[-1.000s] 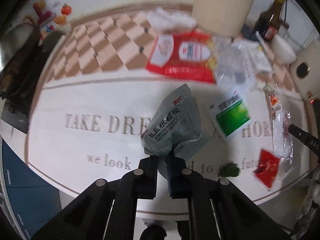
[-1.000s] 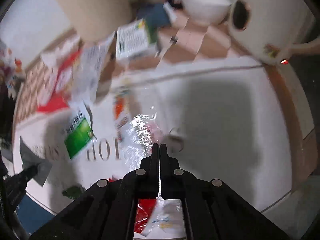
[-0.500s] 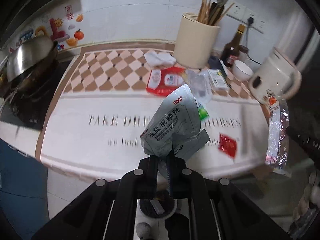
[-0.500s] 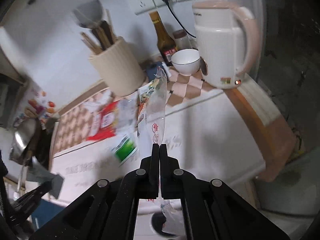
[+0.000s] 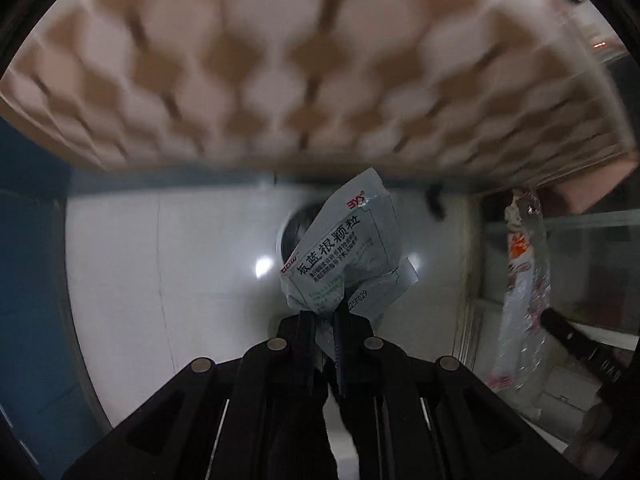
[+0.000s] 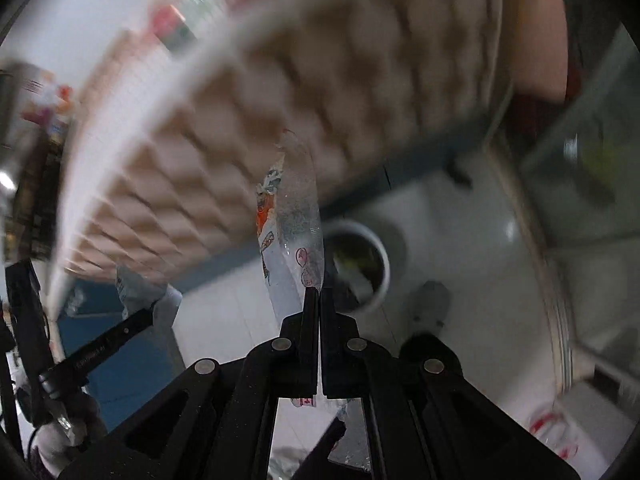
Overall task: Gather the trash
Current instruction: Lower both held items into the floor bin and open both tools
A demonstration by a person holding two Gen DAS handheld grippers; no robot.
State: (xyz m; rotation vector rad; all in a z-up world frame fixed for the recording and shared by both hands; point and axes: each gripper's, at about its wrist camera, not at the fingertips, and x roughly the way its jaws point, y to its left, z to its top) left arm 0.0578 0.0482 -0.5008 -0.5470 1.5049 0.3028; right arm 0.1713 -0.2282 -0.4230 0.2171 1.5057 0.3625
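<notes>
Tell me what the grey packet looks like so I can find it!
Look below the checkered counter front, over the white floor. The left gripper pinches a crumpled grey foil packet printed with dark Chinese writing, unlike the long clear plastic wrapper beside it.

Open floor (image 5: pixel 168 280) beneath overhanging counter (image 5: pixel 304 64)

A home kitchen: ahead of the tongs, a counter front (image 5: pixel 304 80) with a tan-and-white checked cover hangs over a glossy white tiled floor (image 5: pixel 168 280), and a small round bin (image 6: pixel 360 256) (scraps inside) stands below.
</notes>
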